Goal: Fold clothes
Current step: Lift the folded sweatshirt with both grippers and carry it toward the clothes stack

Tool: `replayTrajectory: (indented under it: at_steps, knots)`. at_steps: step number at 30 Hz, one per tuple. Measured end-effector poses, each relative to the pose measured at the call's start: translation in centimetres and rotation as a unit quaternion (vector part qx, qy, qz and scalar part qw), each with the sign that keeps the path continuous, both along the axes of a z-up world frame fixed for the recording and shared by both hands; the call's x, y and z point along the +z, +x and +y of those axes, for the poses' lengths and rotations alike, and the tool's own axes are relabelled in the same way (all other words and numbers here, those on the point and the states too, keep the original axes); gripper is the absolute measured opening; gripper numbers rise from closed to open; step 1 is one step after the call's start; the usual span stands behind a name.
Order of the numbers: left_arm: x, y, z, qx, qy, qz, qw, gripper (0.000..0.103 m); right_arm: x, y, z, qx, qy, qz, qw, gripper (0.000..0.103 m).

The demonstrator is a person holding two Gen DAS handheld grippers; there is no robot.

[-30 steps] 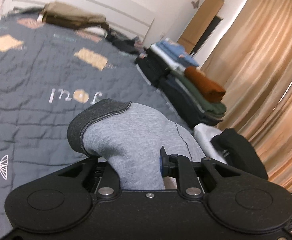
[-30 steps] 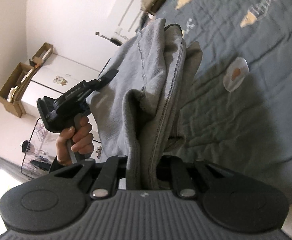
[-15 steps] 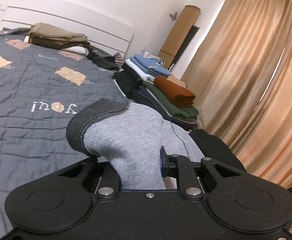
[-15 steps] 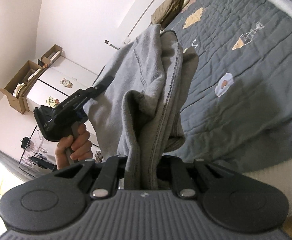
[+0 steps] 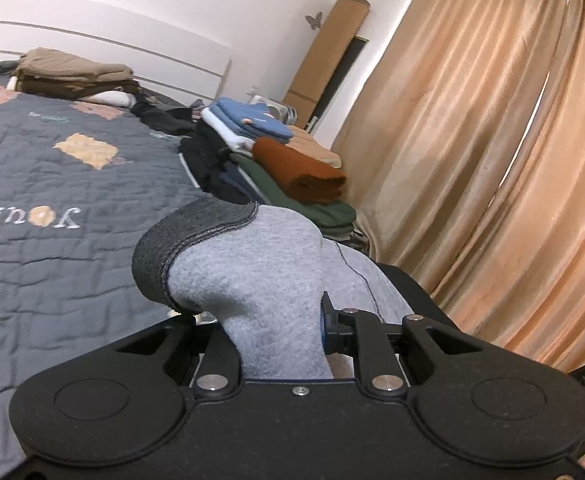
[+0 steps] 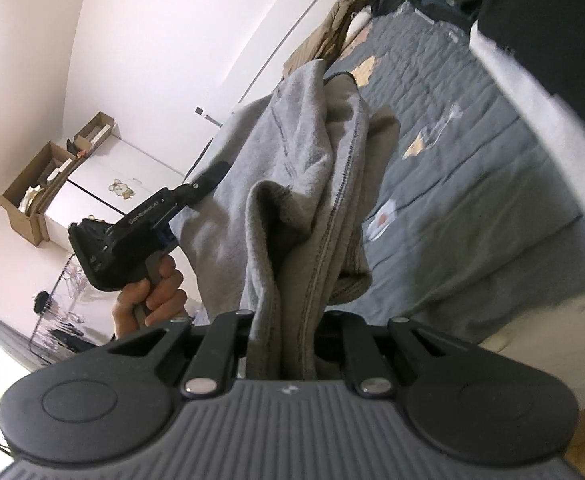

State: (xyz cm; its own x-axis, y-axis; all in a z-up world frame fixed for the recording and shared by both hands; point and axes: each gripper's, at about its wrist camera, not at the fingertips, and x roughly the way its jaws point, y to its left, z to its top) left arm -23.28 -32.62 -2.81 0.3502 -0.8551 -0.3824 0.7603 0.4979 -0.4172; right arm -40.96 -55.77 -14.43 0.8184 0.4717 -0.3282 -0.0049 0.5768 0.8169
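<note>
A light grey sweatshirt (image 5: 260,280) with a dark grey ribbed band (image 5: 180,236) is held up in the air between both grippers. My left gripper (image 5: 276,340) is shut on its edge by the band; the fingertips are hidden in the cloth. My right gripper (image 6: 284,340) is shut on a bunched part of the same sweatshirt (image 6: 292,200), which hangs in folds above the bed. In the right wrist view the left gripper (image 6: 164,216) shows at the left, in a hand, clamped on the cloth.
The bed has a dark grey quilt (image 5: 52,200) with patches. A stack of folded clothes (image 5: 276,160) lies along its right side, and a brown folded pile (image 5: 72,76) by the headboard. Tan curtains (image 5: 492,160) hang on the right. A white cabinet (image 6: 104,184) stands behind the left gripper.
Both grippers have lifted and swung with the sweatshirt; the views now look more level across the bed. The grips have not changed.
</note>
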Motion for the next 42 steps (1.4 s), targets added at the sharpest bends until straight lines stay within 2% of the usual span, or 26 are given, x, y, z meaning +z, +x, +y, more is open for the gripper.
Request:
replayTrajectory:
  at_steps: [10,31,42]
  knots:
    - [1.0,-1.4,-8.6,-0.010,0.011,-0.012,0.9998,0.016,-0.6,-1.0,-6.6,-0.024,-0.002,-0.009,1.000,0.013]
    - [3.0,-6.4,-23.9,0.014,0.023,-0.038,0.9989,0.016,0.2,-4.1,-19.6,-0.029,-0.024,-0.033,0.999,0.013]
    - [2.1,-5.2,-31.9,0.002,0.007,-0.027,0.9996,0.017,1.8,-4.5,-25.9,-0.045,-0.067,-0.027,0.996,0.013]
